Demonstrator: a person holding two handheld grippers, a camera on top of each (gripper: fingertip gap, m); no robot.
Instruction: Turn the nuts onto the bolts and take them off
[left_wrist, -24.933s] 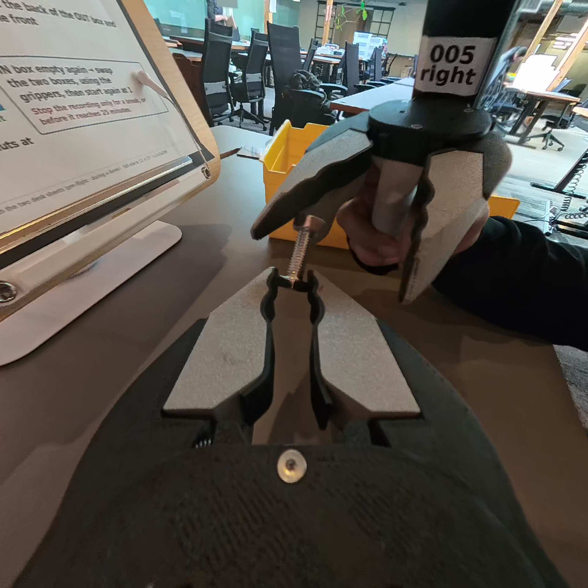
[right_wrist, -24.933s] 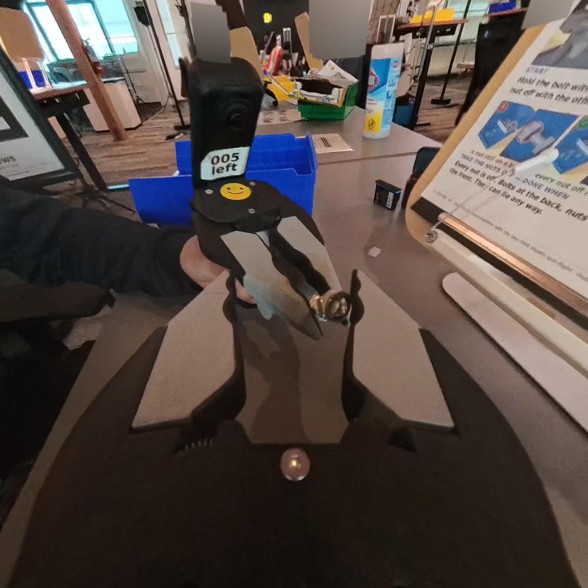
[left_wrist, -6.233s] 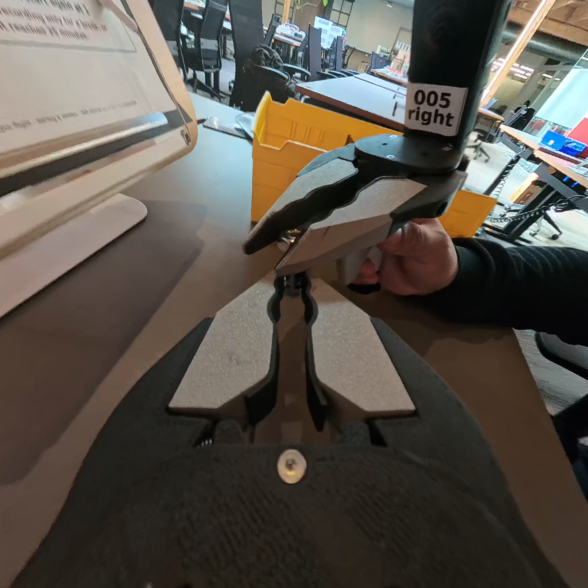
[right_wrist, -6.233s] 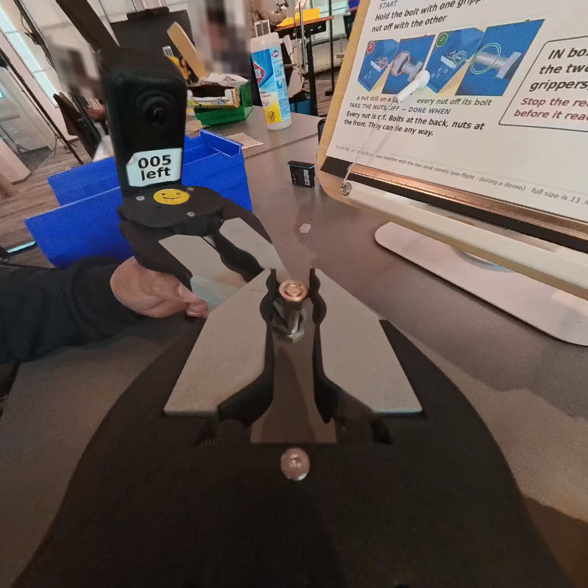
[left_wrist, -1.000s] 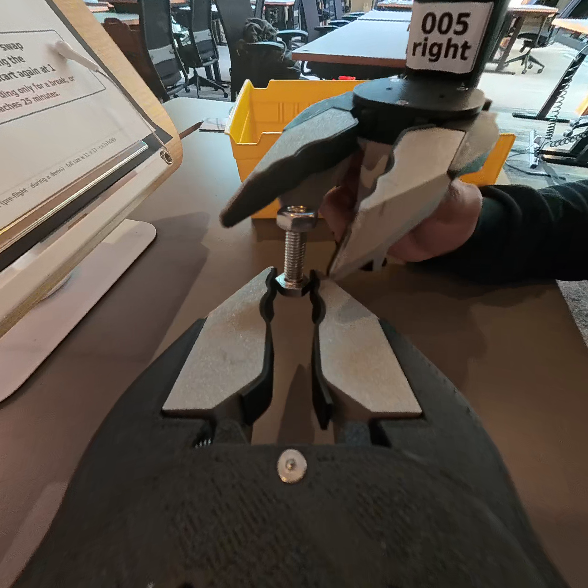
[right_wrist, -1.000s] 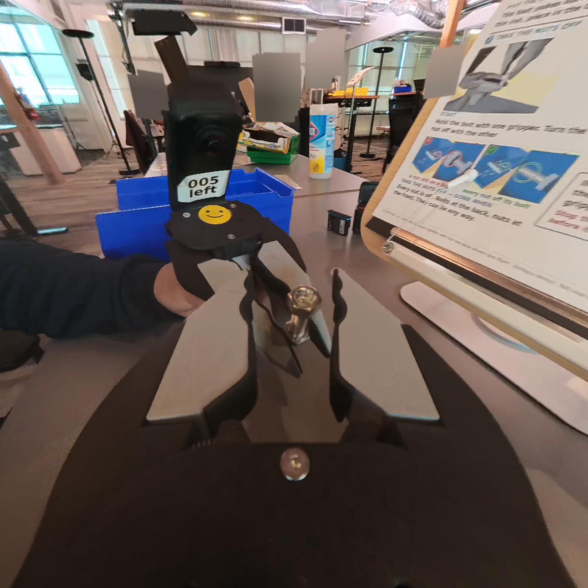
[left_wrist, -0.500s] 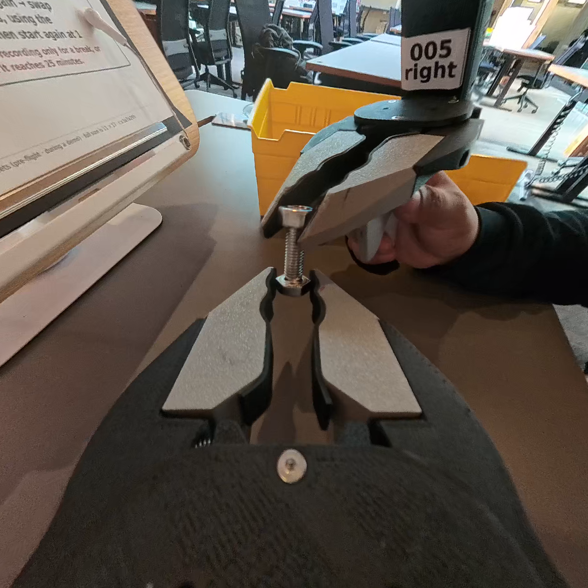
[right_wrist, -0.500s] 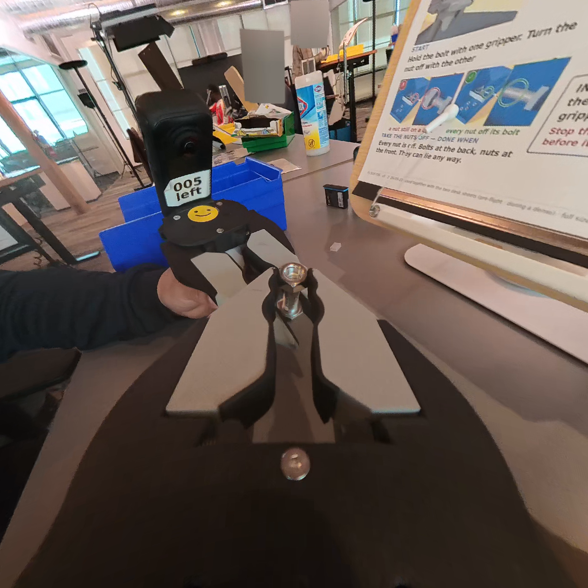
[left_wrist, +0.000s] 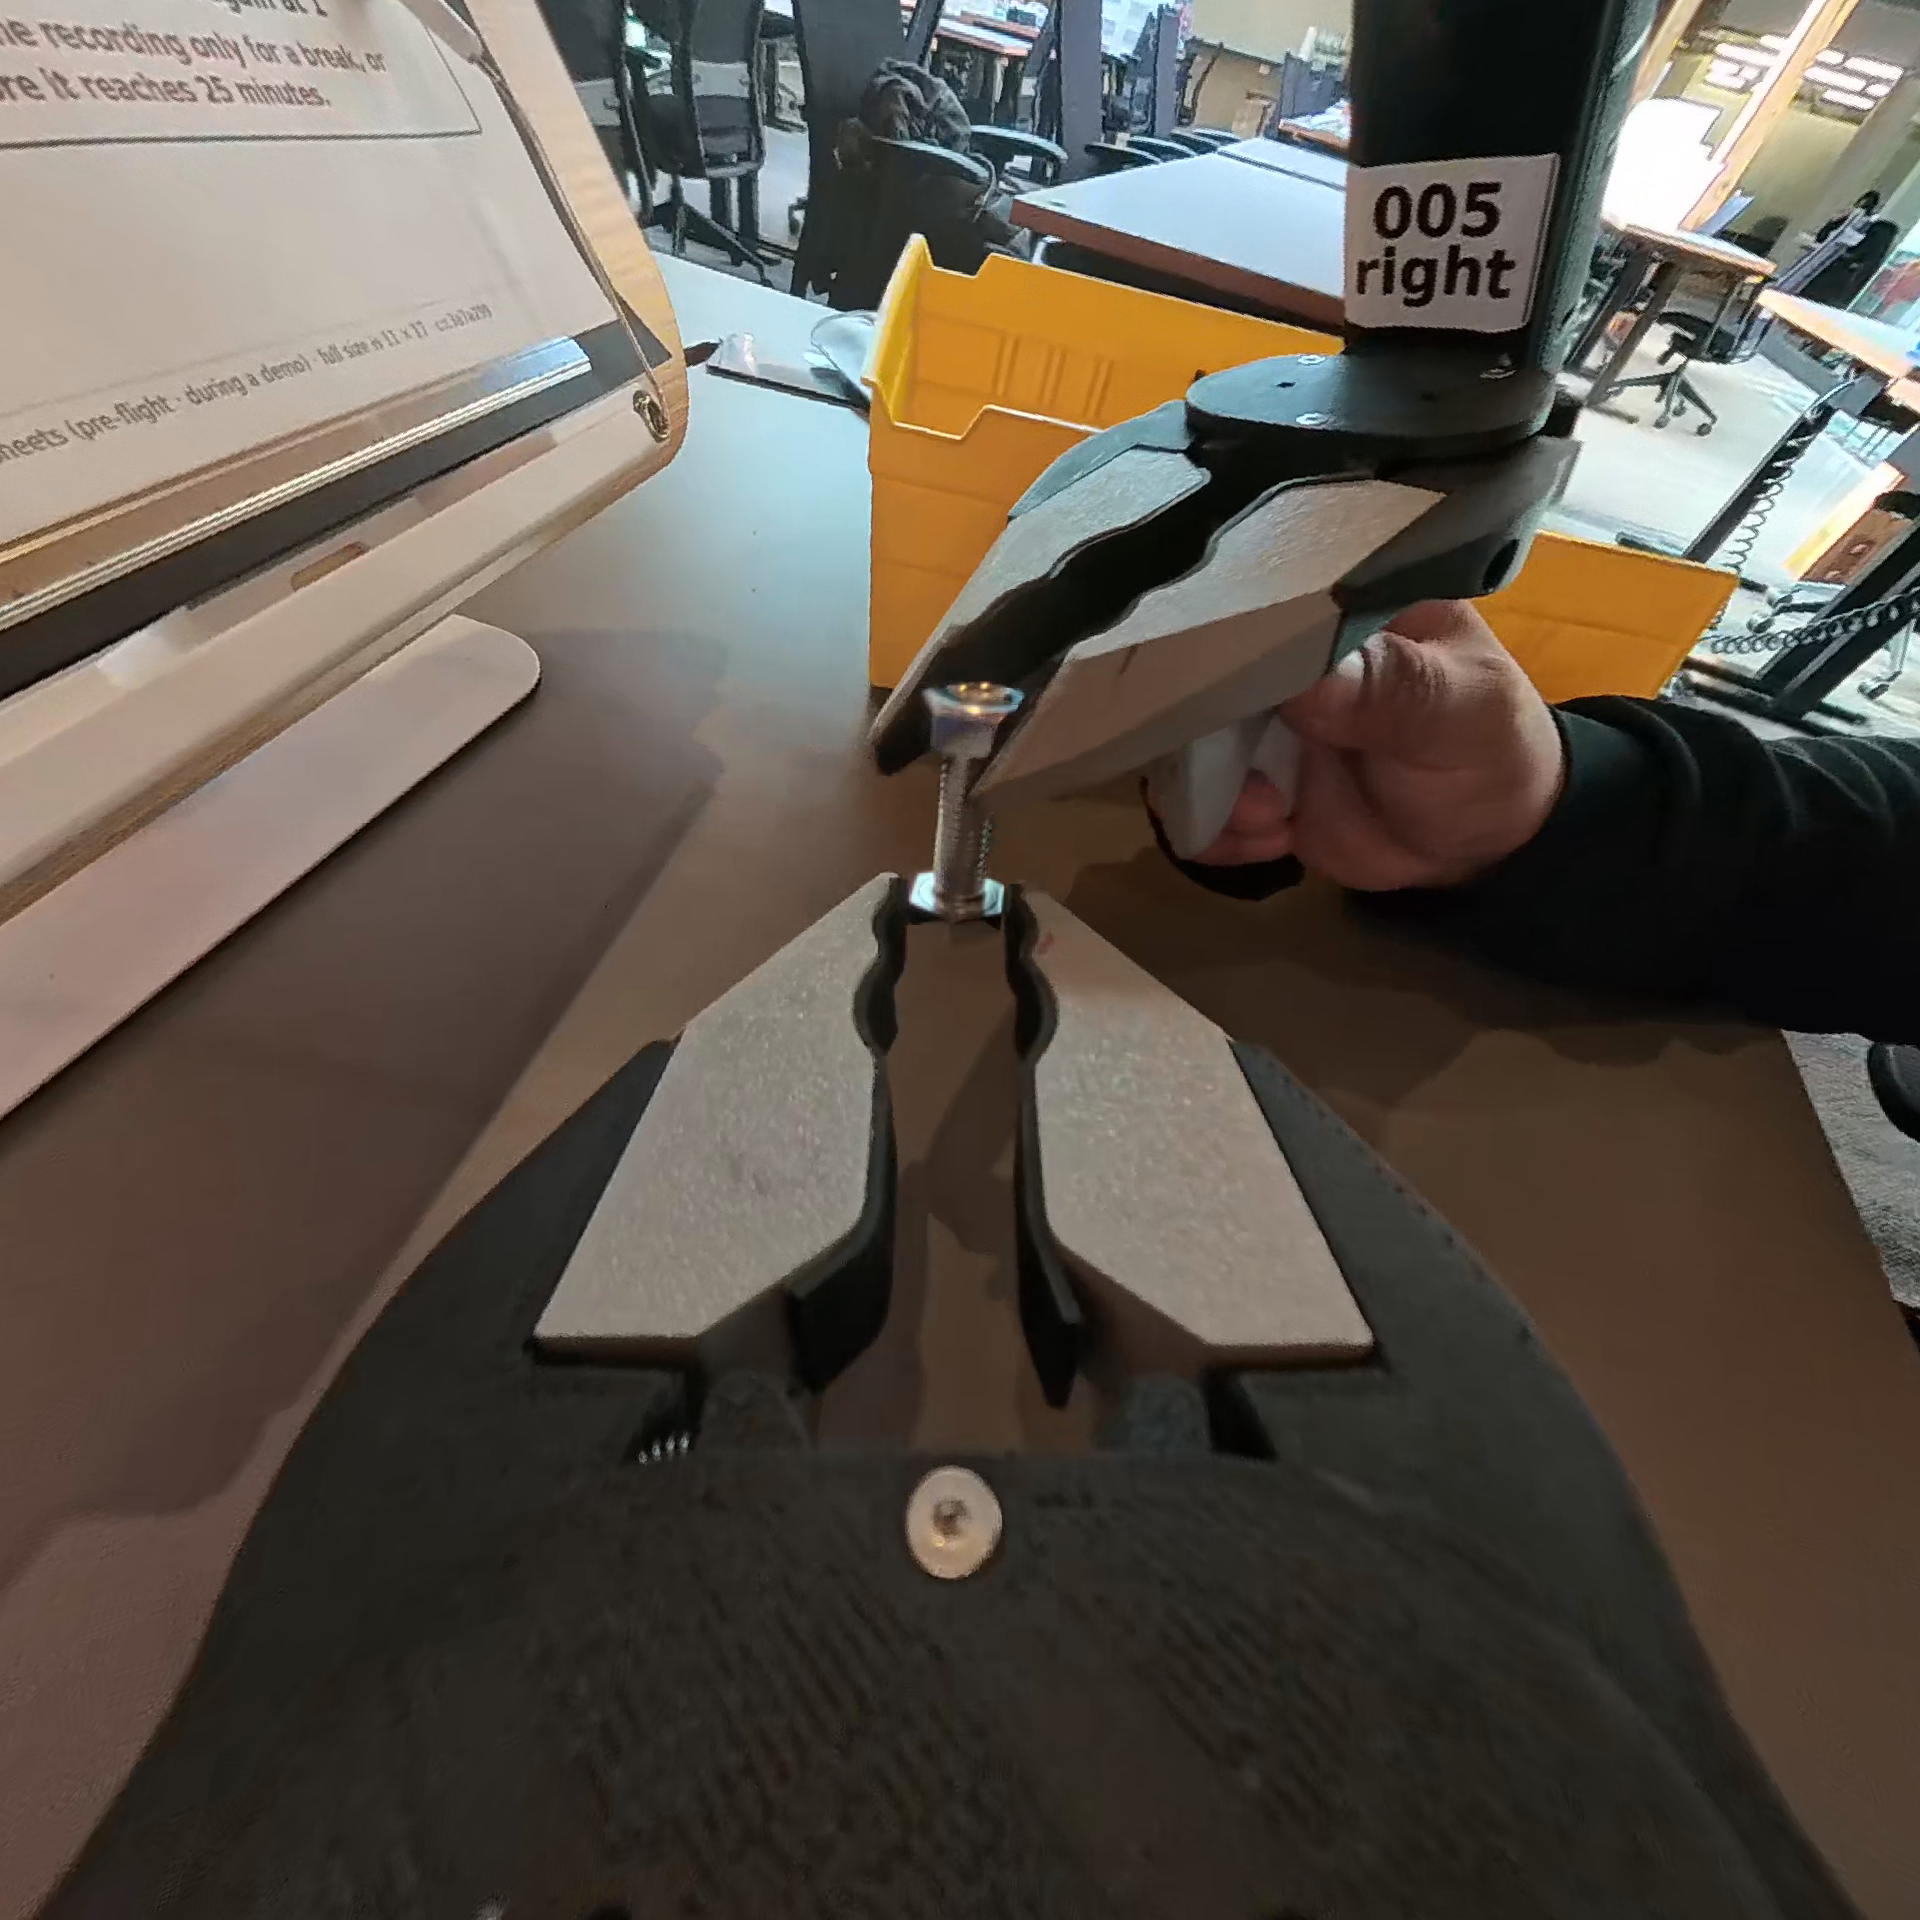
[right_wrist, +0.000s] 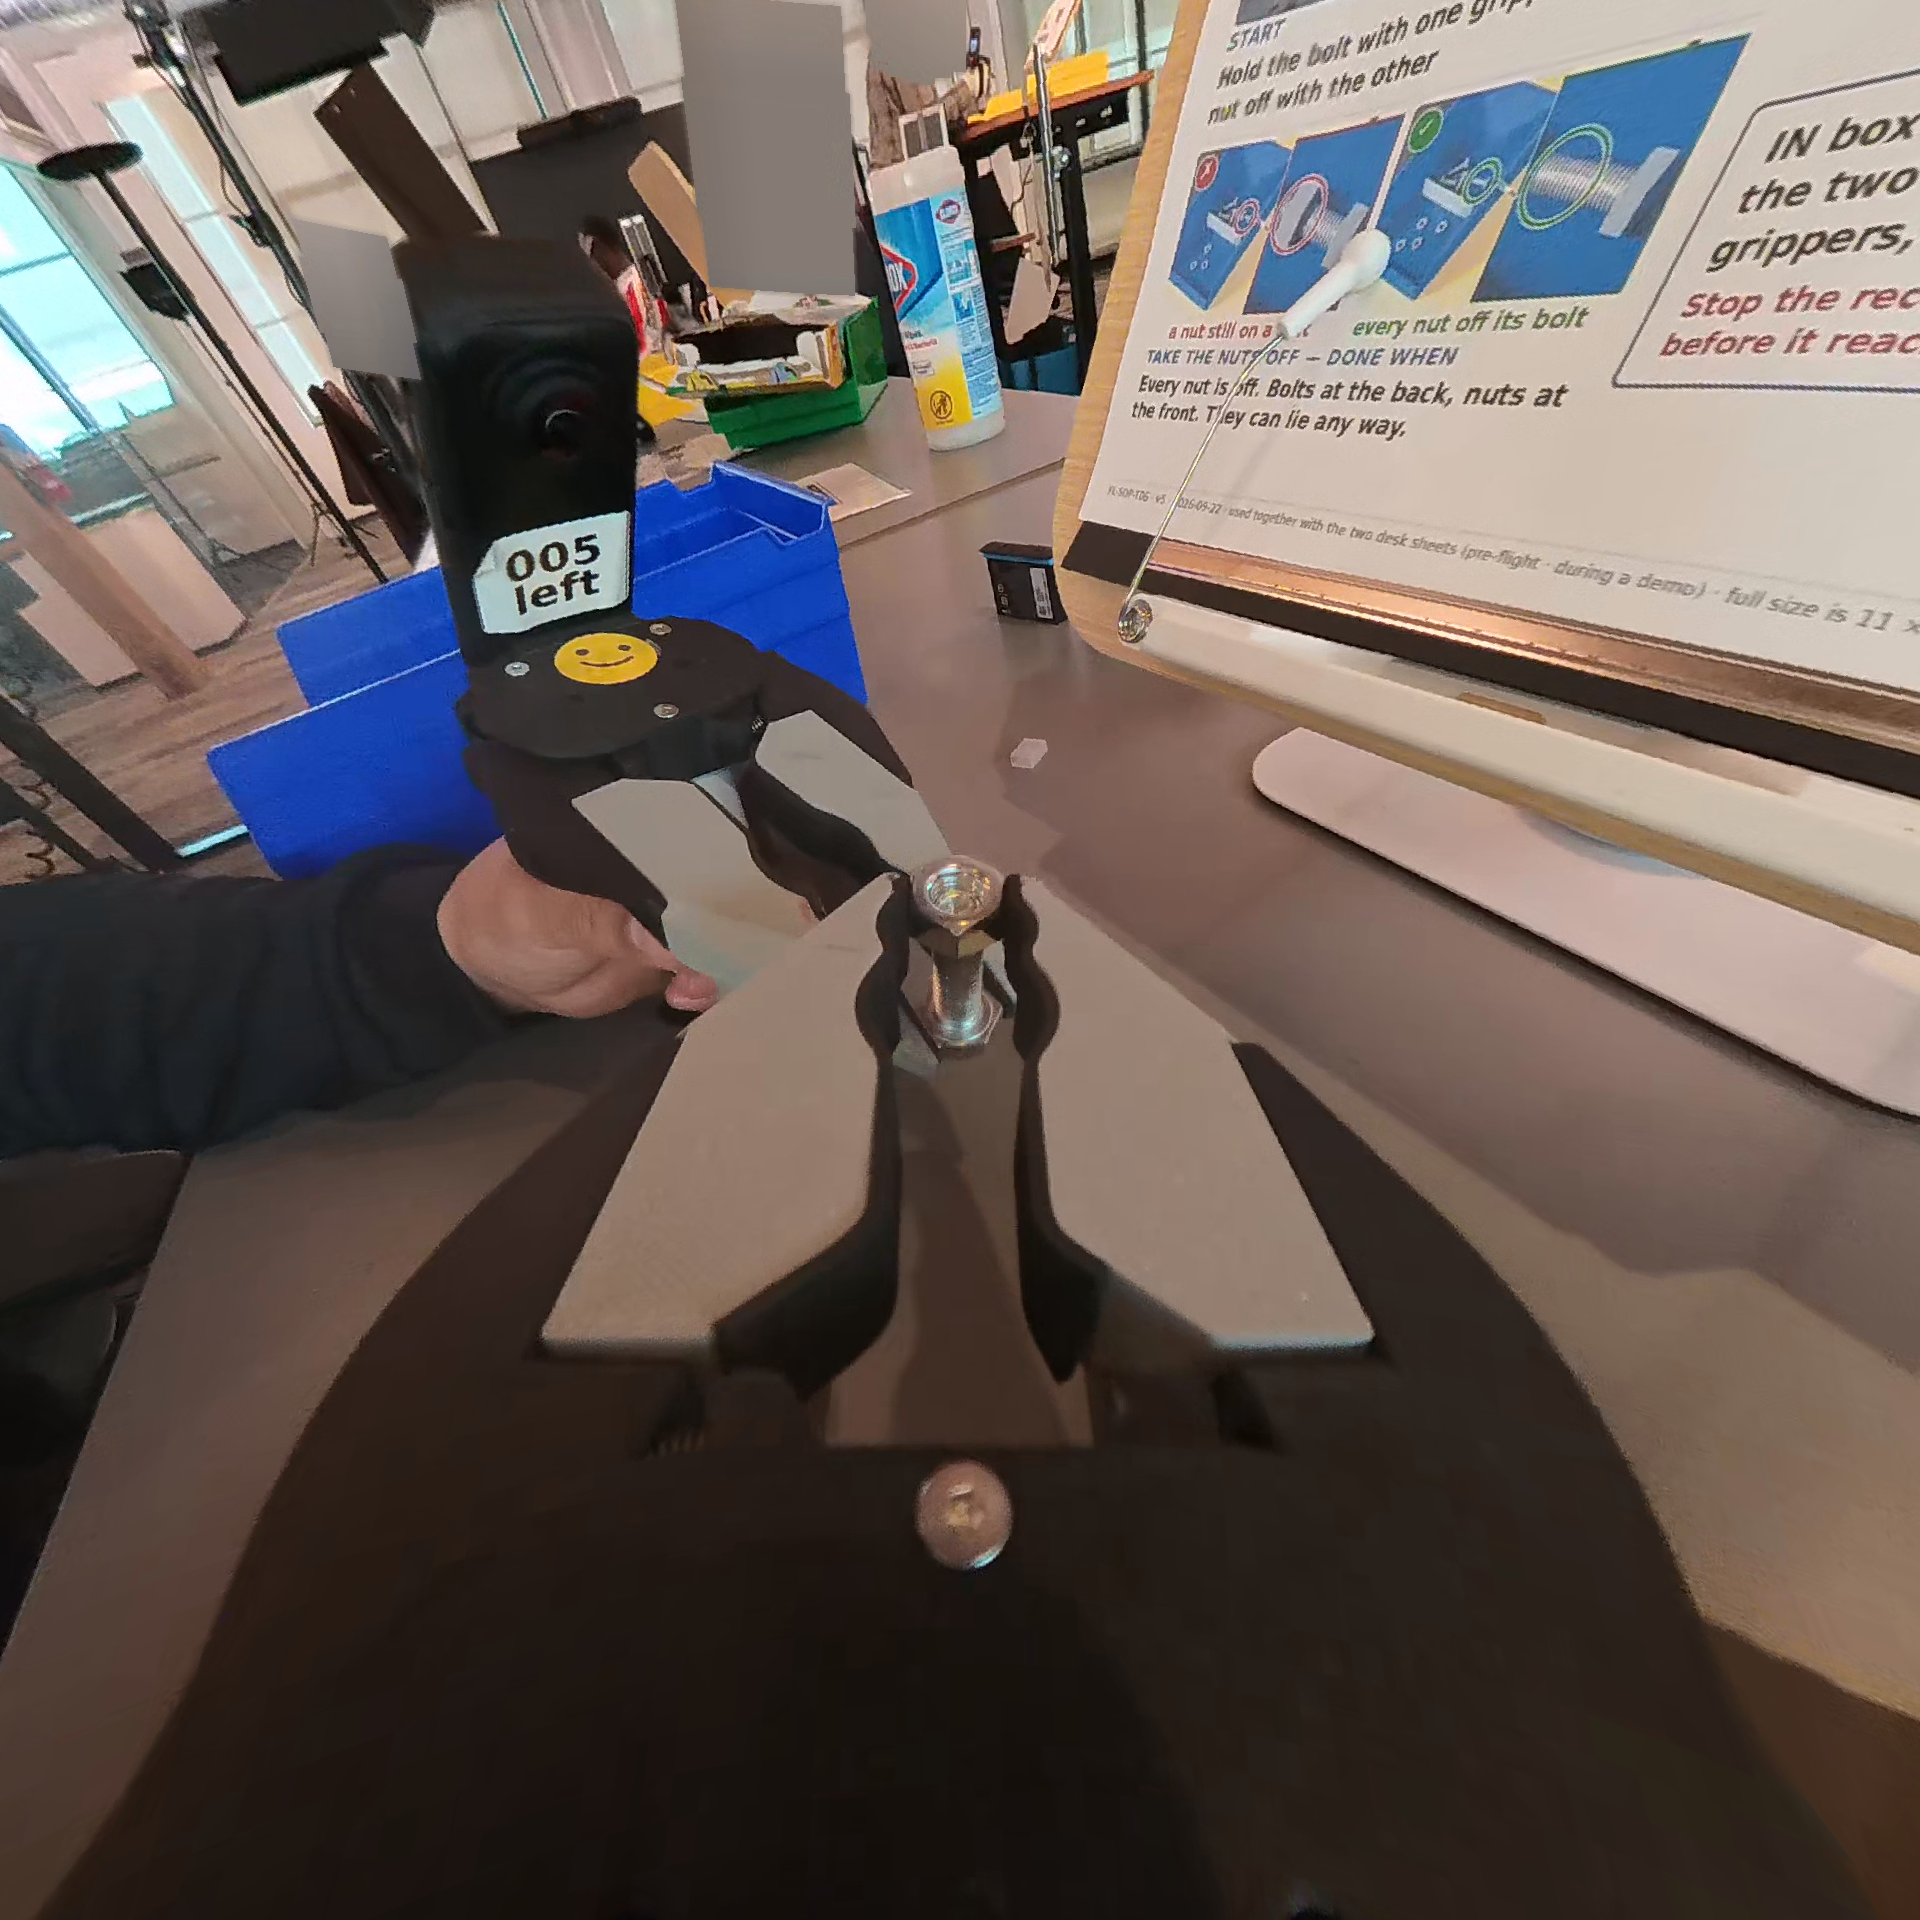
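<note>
Signboard (left_wrist: 260, 260) on a pale stand fills the left edge of the left wrist view, resting on the brown surface (left_wrist: 312, 1039). Just right of it, at centre, the left gripper (left_wrist: 954, 914) has its jaws drawn narrow onto a nut (left_wrist: 954, 900) at their very tips. From that nut a bolt (left_wrist: 961, 800) rises upright, its threaded shank bare between nut and head. Up at the head, the right gripper (left_wrist: 961, 727) reaches in from the right with its jaws closed narrow around it. Behind stands a yellow bin (left_wrist: 987, 416), and farther right a hand (left_wrist: 1392, 769) in a dark sleeve grips the right gripper's handle.

In the right wrist view, a blue bin (right_wrist: 364, 727) sits at the left, with another hand (right_wrist: 551, 945) just before it. Centre frame, the bolt head shows end-on between the right gripper's tips, the nut lower on the shank, clamped by the left gripper. Farther back lie a small black block (right_wrist: 1023, 597) and a wipes canister (right_wrist: 935, 301); the signboard takes up the right.
</note>
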